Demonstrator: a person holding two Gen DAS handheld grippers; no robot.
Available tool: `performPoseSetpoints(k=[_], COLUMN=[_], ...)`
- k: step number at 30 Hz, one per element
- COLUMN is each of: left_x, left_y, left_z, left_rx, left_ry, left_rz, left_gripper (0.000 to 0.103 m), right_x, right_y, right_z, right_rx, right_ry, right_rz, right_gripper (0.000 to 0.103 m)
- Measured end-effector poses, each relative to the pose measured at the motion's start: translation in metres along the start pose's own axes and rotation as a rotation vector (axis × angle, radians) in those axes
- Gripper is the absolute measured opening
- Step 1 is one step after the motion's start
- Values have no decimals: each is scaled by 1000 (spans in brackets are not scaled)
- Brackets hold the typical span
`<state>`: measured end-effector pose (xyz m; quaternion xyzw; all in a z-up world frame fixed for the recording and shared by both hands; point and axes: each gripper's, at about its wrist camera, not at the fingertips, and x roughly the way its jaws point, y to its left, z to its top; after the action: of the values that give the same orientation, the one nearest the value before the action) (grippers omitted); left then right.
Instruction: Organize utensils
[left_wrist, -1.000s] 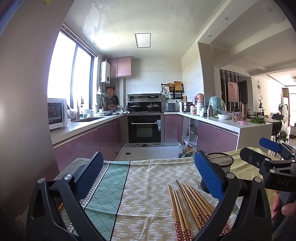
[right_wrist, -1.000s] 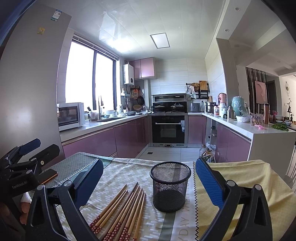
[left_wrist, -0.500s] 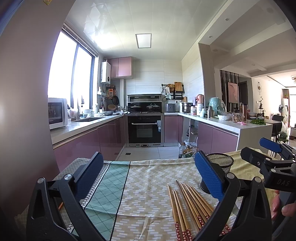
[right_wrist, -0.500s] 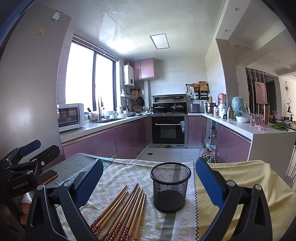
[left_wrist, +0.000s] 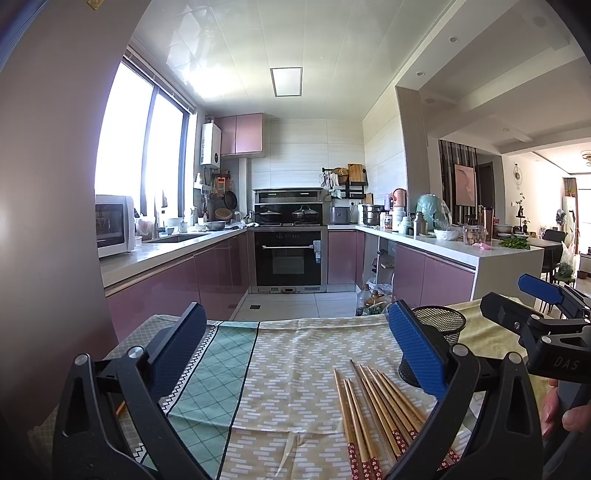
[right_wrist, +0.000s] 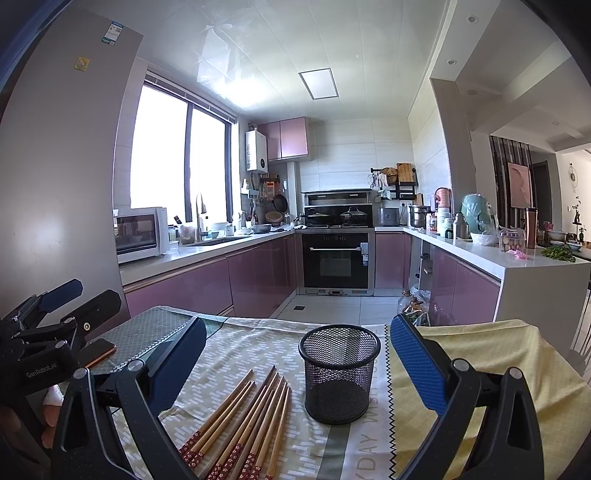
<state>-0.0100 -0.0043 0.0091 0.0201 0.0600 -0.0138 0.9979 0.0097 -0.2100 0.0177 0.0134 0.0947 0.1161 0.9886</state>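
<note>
On cloth, chopsticks (right_wrist: 243, 424) beside mesh cup (right_wrist: 339, 373), both unmoved (claws wide)

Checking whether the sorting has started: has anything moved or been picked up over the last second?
Nothing visibly changed. The chopsticks still lie loose on the tablecloth beside the empty mesh cup, and the left gripper and right gripper both stay open, holding nothing.

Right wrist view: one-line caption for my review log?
Open right tongs hover over the tablecloth, framing an empty mesh cup beside loose chopsticks.
</note>
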Motion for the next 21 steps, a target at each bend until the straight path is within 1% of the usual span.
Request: performPoseSetpoints(k=[21], left_x=[1], left_y=[-2], left_z=[0], left_rx=[0], left_ry=[2], left_rz=[-4], left_gripper=[97], right_x=[-7], right_y=[-3], right_z=[2], right_rx=[8], right_ry=[-11], right_rz=[-5], right_gripper=[97])
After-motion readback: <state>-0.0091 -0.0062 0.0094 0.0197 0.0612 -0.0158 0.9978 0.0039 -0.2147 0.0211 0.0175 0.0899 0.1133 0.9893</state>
